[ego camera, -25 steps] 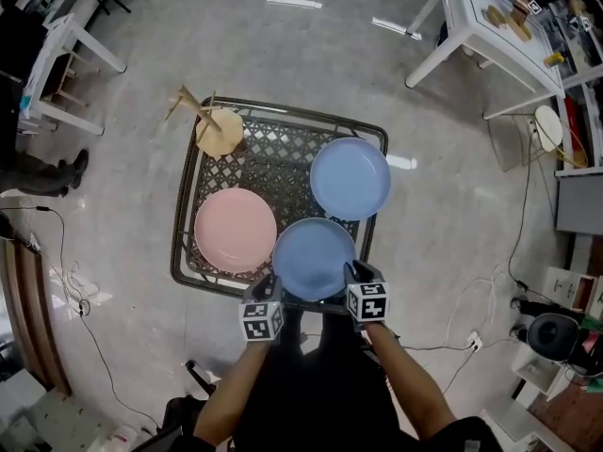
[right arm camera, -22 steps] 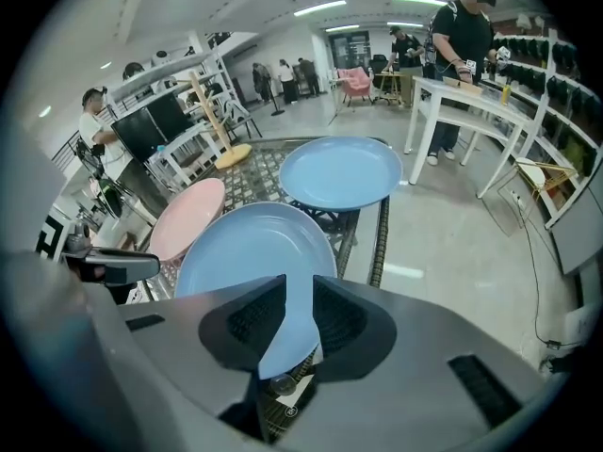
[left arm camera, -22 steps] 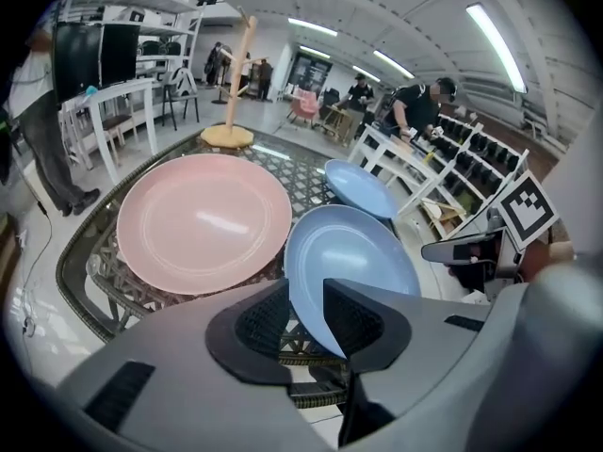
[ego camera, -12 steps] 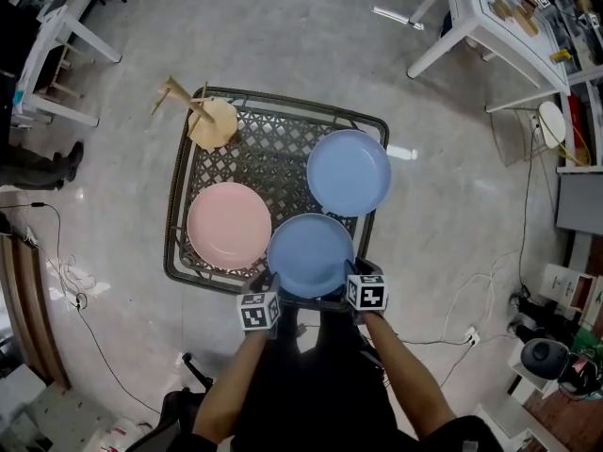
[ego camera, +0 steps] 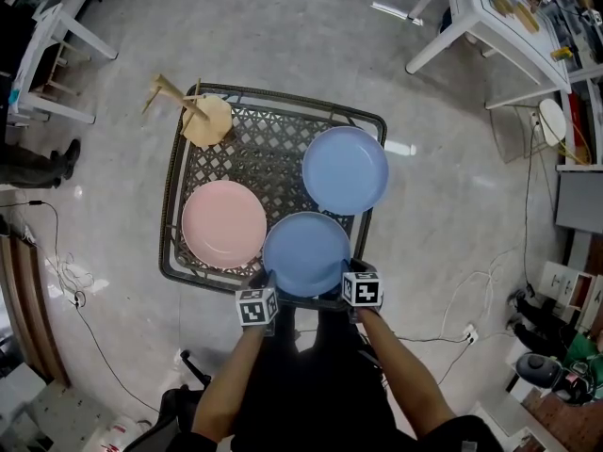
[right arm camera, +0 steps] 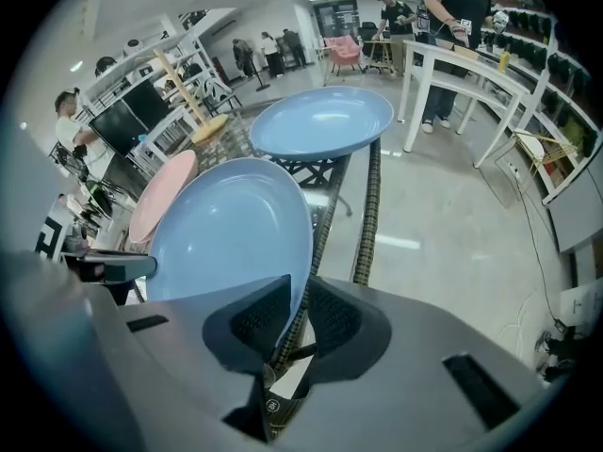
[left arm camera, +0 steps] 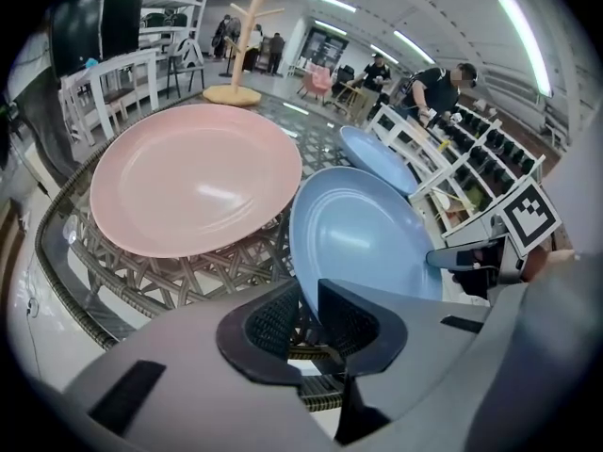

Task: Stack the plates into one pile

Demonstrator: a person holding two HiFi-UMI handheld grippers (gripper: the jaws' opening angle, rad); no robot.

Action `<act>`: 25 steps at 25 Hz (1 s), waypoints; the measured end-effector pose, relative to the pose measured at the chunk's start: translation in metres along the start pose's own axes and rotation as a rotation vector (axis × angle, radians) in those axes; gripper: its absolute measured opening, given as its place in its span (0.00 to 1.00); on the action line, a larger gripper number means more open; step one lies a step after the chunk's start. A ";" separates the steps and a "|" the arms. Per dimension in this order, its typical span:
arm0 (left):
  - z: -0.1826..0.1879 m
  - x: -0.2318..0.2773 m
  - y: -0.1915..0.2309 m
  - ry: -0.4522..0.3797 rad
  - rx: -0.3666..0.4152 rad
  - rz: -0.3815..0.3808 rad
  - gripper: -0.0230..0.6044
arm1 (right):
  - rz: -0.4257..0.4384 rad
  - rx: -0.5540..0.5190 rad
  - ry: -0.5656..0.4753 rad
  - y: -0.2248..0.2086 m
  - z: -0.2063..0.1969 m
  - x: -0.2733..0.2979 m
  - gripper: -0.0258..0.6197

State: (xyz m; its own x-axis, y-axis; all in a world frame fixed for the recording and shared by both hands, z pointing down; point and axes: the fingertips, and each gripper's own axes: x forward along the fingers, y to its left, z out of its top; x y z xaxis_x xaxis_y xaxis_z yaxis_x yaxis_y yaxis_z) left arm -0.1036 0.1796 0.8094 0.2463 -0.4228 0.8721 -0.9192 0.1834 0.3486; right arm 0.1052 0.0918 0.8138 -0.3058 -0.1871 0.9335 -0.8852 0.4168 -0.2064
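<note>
Three plates lie on a dark wicker table (ego camera: pixel 264 149): a pink plate (ego camera: pixel 223 224) at the left, a far blue plate (ego camera: pixel 345 169) at the right and a near blue plate (ego camera: pixel 306 253) at the front edge. My left gripper (ego camera: pixel 262 285) grips the near blue plate's front left rim, my right gripper (ego camera: pixel 353 276) its front right rim. In the left gripper view the near blue plate (left arm camera: pixel 363 238) runs down between the jaws of my left gripper (left arm camera: pixel 306 323), which have just been closing on it. In the right gripper view my right gripper (right arm camera: pixel 299 323) pinches the near blue plate (right arm camera: pixel 226 229).
A wooden mug tree (ego camera: pixel 203 119) stands at the table's far left corner. White tables (ego camera: pixel 490 26) stand at the upper right, cables (ego camera: pixel 471 328) lie on the floor, and people are in the room behind. The pink plate (left arm camera: pixel 193 177) lies just left of the held one.
Both grippers have sunk a little with the near blue plate between them, and their marker cubes look smaller. The other two plates have not moved.
</note>
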 end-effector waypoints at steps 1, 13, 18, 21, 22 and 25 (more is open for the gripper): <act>0.000 -0.001 0.000 0.002 0.002 0.002 0.15 | 0.001 0.000 -0.001 0.000 0.000 -0.001 0.12; -0.010 -0.017 -0.011 0.006 -0.023 -0.019 0.14 | 0.021 0.003 0.018 0.000 -0.005 -0.018 0.11; -0.007 -0.028 -0.018 -0.008 -0.009 -0.030 0.14 | 0.029 0.018 0.006 0.001 -0.004 -0.031 0.11; 0.000 -0.035 -0.021 -0.023 0.007 -0.036 0.14 | 0.032 0.014 -0.014 0.003 0.001 -0.039 0.11; 0.003 -0.038 -0.022 -0.031 0.011 -0.038 0.14 | 0.035 0.013 -0.025 0.004 0.004 -0.042 0.11; 0.014 -0.048 -0.028 -0.062 0.021 -0.044 0.14 | 0.034 0.018 -0.051 0.003 0.013 -0.055 0.11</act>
State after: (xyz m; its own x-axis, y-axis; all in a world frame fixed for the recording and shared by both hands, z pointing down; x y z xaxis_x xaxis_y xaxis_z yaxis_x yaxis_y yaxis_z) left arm -0.0942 0.1822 0.7523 0.2672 -0.4845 0.8330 -0.9144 0.1453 0.3779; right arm 0.1148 0.0920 0.7577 -0.3526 -0.2186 0.9099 -0.8803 0.4074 -0.2433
